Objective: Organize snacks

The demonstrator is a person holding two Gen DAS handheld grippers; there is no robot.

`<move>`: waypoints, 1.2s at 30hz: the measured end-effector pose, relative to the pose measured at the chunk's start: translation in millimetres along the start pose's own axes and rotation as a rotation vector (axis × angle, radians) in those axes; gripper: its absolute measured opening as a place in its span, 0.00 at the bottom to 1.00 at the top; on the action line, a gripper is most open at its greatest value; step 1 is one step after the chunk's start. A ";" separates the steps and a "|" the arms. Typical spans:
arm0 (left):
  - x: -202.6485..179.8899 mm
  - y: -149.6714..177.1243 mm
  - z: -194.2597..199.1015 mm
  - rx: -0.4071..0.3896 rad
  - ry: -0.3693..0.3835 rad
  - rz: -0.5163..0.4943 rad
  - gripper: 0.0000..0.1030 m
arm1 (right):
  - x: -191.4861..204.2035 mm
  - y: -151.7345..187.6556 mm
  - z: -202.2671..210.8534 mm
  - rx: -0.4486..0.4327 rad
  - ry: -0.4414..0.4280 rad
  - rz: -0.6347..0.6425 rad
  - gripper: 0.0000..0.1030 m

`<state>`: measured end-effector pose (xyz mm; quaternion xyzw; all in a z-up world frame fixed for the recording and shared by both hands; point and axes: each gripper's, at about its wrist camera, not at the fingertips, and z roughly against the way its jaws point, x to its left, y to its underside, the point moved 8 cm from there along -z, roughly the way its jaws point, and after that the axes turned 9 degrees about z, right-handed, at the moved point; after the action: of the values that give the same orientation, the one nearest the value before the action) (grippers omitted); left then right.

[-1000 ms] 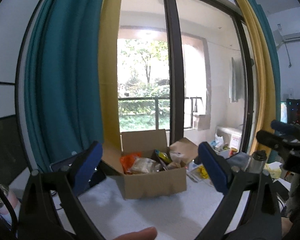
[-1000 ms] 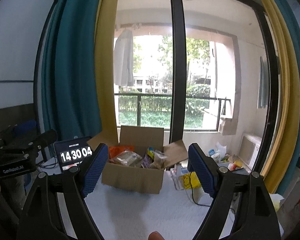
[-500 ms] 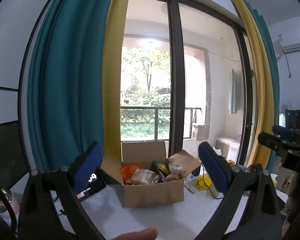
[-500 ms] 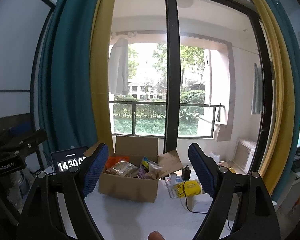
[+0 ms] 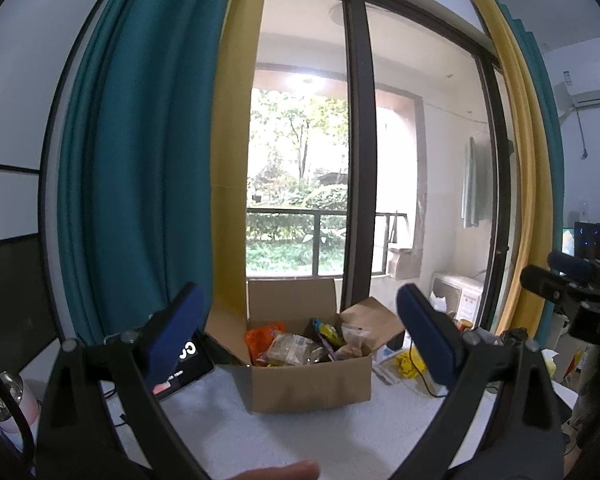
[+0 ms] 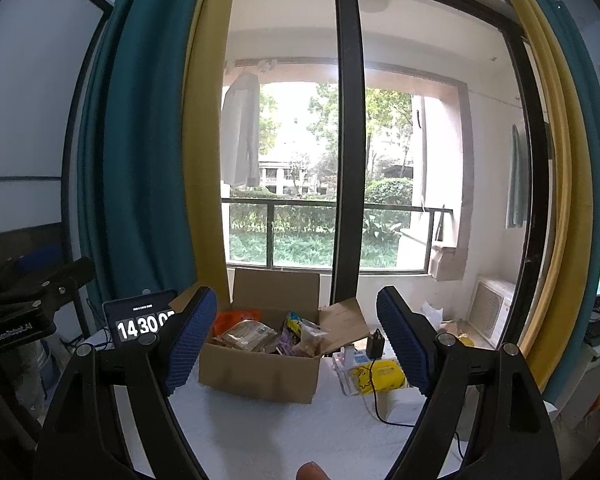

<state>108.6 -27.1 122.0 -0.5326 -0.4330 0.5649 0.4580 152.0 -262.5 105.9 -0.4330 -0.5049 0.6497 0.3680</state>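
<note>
Grippers are both backing up and tilting upward versus a second ago: more window is filling each view and the cardboard box (image 5: 310,364) is sitting lower and a bit smaller in frame. Left gripper (image 5: 300,344) is hanging with fingers spread wide, holding nothing. Right gripper (image 6: 298,344) is likewise spread wide and empty. Neither is touching anything.

Snacks (image 5: 300,344) are sitting inside the box, flaps standing open: an orange packet (image 5: 262,336) at the left, a pale wrapped pack (image 6: 246,334) in the middle, a yellow-and-purple packet (image 6: 290,328) and a clear bag (image 5: 354,338) toward the right. White tabletop (image 6: 260,432) in front of the box is showing no loose snacks.

Reading: pulling away from the box with empty fingers is fitting either a pause ahead of reaching in or a retreat with everything packed. These views are not settling which. Tablet clock (image 6: 142,322) is standing left of the box, partly hidden by a finger.
</note>
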 end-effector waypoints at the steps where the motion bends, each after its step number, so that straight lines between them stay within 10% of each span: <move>1: -0.2 0.8 -0.4 0.001 0.000 0.000 0.95 | 0.1 0.1 -0.1 0.001 -0.001 0.000 0.82; 36: -5.4 1.3 1.6 0.009 -0.022 -0.006 0.95 | -5.9 3.2 2.1 0.009 -0.016 -0.001 0.82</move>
<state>107.0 -32.7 122.0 -0.5230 -0.4369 0.5712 0.4575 152.0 -269.3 104.2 -0.4260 -0.5053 0.6550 0.3663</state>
